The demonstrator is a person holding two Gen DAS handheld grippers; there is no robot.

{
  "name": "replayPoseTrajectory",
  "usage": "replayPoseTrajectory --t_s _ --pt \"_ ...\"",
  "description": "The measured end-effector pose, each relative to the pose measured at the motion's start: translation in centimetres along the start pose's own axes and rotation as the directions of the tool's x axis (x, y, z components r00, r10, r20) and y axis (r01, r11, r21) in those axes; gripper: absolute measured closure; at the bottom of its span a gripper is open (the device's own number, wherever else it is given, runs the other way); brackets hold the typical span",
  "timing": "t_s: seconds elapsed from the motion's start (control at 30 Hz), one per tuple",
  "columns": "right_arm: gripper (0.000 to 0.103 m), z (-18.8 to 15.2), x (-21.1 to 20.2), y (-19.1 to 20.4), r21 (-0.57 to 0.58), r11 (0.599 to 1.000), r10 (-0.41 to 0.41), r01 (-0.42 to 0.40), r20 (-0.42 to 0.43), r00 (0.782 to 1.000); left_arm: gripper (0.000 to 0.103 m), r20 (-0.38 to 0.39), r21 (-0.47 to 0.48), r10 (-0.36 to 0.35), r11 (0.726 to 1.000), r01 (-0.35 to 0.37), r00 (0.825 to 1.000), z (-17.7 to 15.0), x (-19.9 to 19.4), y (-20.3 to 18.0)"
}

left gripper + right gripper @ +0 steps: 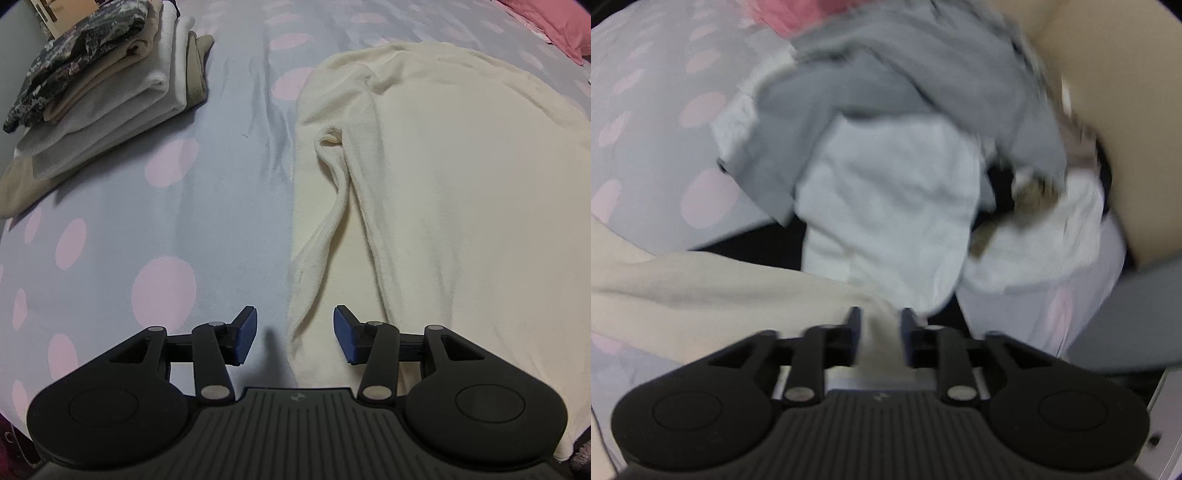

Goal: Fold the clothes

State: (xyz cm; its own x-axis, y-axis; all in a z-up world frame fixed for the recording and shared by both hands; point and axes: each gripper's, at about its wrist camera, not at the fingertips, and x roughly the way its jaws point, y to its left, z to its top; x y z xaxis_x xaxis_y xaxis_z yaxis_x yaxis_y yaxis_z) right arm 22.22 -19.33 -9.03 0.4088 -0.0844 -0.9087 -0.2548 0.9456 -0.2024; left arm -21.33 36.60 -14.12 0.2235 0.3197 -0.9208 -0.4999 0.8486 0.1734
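A cream fleece garment (443, 177) lies spread on the grey bedsheet with pink dots (207, 192), one sleeve folded inward over its left side. My left gripper (294, 334) is open and empty, low over the garment's near left edge. In the blurred right wrist view, my right gripper (878, 325) is shut on a cream fold of that garment (701, 295), which trails off to the left.
A stack of folded clothes (99, 85) sits at the far left of the bed. A pink pillow (546, 22) lies far right. A heap of unfolded grey and white clothes (886, 177) lies ahead of my right gripper, beside a cardboard box (1119, 110).
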Motion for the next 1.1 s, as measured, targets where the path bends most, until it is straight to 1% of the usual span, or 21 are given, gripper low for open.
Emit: replayPoseTrajectory --t_s 0.07,0.17,0.23,0.3,0.33,0.4,0.43,0.5,0.53,0.63,0.77,0.83,0.93,0.97,1.03,1.07,1.1 --pt "0.073 0.1 -1.5 1.6 -0.024 0.999 0.038 -0.037 0.061 0.997 0.058 -0.017 -0.012 -0.008 1.000 0.008 1.000 -0.1 0.2 0.2" --pt "0.070 0.1 -3.5 5.1 -0.049 0.991 0.130 -0.124 0.129 0.983 0.058 -0.036 -0.030 -0.018 0.999 0.017 0.999 -0.3 0.6 0.6" --pt "0.068 0.1 -4.2 8.2 -0.091 0.979 0.193 -0.181 0.149 0.970 0.058 -0.047 -0.040 -0.029 0.999 0.027 0.998 -0.5 0.9 0.7" --pt "0.067 -0.4 -4.3 10.3 -0.148 0.970 0.215 -0.194 0.142 0.966 0.060 -0.067 -0.045 -0.037 0.998 0.034 0.997 -0.7 1.4 0.6" --pt "0.066 -0.6 -4.3 11.4 -0.176 0.964 0.226 -0.201 0.138 0.964 0.070 -0.079 -0.047 -0.042 0.998 0.039 0.996 -0.8 1.6 0.5" --pt "0.066 -1.1 -4.4 13.5 -0.232 0.949 0.247 -0.213 0.129 0.960 0.084 -0.094 -0.050 -0.054 0.998 0.050 0.994 -1.0 2.1 0.2" --pt "0.065 -1.3 -4.5 14.6 -0.260 0.940 0.258 -0.219 0.124 0.958 0.090 -0.095 -0.051 -0.053 0.998 0.049 0.994 -1.1 2.2 0.1" --pt "0.065 -1.8 -4.6 16.7 -0.314 0.921 0.278 -0.231 0.113 0.954 0.102 -0.084 -0.050 -0.030 0.998 0.026 0.996 -1.1 2.0 0.2" --pt "0.065 -2.1 -4.6 17.7 -0.341 0.910 0.288 -0.237 0.107 0.952 0.102 -0.078 -0.057 -0.027 0.998 0.023 0.997 -1.0 1.9 0.3" --pt "0.065 -2.8 -4.8 20.9 -0.420 0.872 0.316 -0.253 0.087 0.945 0.102 -0.035 -0.122 -0.042 0.992 0.037 0.999 -0.2 0.4 1.9" --pt "0.065 -3.8 -5.0 25.0 -0.516 0.812 0.351 -0.273 0.058 0.935 0.102 0.066 -0.179 -0.034 0.983 0.046 0.997 1.9 -3.2 3.8" --pt "0.065 -3.8 -4.8 24.8 -0.509 0.813 0.354 -0.282 0.048 0.934 0.102 0.123 -0.168 -0.019 0.985 0.040 0.992 3.3 -5.5 3.9" --pt "0.065 -3.8 -4.6 24.5 -0.497 0.815 0.360 -0.297 0.032 0.933 0.102 0.212 -0.140 0.009 0.990 0.022 0.977 5.6 -9.2 3.5" --pt "0.065 -3.9 -4.6 24.4 -0.494 0.815 0.362 -0.302 0.028 0.932 0.102 0.234 -0.124 0.006 0.992 0.024 0.972 6.3 -10.2 3.0" --pt "0.065 -4.4 -4.8 24.6 -0.497 0.812 0.366 -0.305 0.027 0.930 0.102 0.265 -0.066 -0.025 0.997 0.044 0.964 7.5 -11.5 1.2" --pt "0.065 -4.4 -4.8 24.6 -0.500 0.810 0.368 -0.307 0.026 0.929 0.102 0.274 -0.035 -0.041 0.998 0.053 0.961 8.0 -12.0 0.2" --pt "0.065 -4.5 -4.9 24.7 -0.503 0.807 0.371 -0.308 0.026 0.928 0.102 0.268 -0.009 -0.058 0.998 0.062 0.962 8.0 -11.8 -1.0"
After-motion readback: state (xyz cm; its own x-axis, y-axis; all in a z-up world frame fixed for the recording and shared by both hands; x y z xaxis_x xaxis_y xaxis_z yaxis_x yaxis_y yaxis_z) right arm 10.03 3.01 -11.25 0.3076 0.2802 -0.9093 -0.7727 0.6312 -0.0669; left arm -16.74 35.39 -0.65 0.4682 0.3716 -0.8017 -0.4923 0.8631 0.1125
